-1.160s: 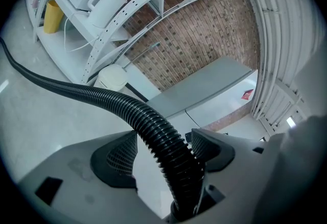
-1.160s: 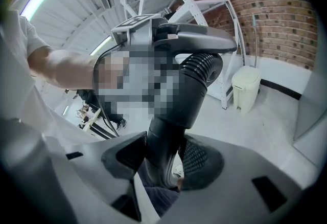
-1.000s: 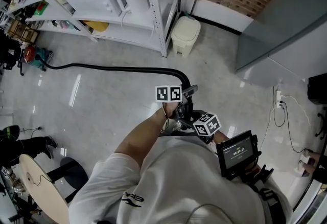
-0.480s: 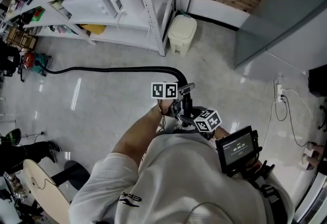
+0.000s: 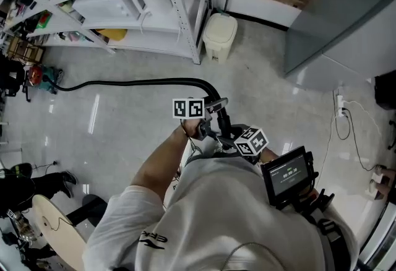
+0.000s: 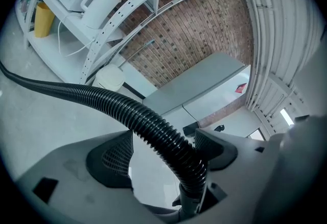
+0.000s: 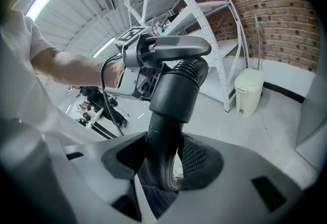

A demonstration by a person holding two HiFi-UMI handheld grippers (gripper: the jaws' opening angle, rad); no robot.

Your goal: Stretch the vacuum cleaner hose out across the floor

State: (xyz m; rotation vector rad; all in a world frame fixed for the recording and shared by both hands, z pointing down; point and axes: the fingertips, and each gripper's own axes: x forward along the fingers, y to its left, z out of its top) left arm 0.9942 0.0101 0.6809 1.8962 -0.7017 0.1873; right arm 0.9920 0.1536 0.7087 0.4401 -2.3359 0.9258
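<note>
A black ribbed vacuum hose runs from the far left of the floor to a bend just ahead of me. In the left gripper view the hose passes between the jaws of my left gripper. Those jaws have just been opening; the left pad stands clear of the hose, so it is open. My right gripper is shut on the hose's dark rigid end tube, both pads pressing it. In the head view the left gripper sits just beyond the right gripper.
A white shelf rack and a cream bin stand against the brick wall ahead. A grey cabinet is at the right, with cables on the floor beside it. The red vacuum body sits far left.
My left gripper has slid a little to the left along the hose and its jaws stand wider. The right gripper keeps its hold on the end tube in the same place.
</note>
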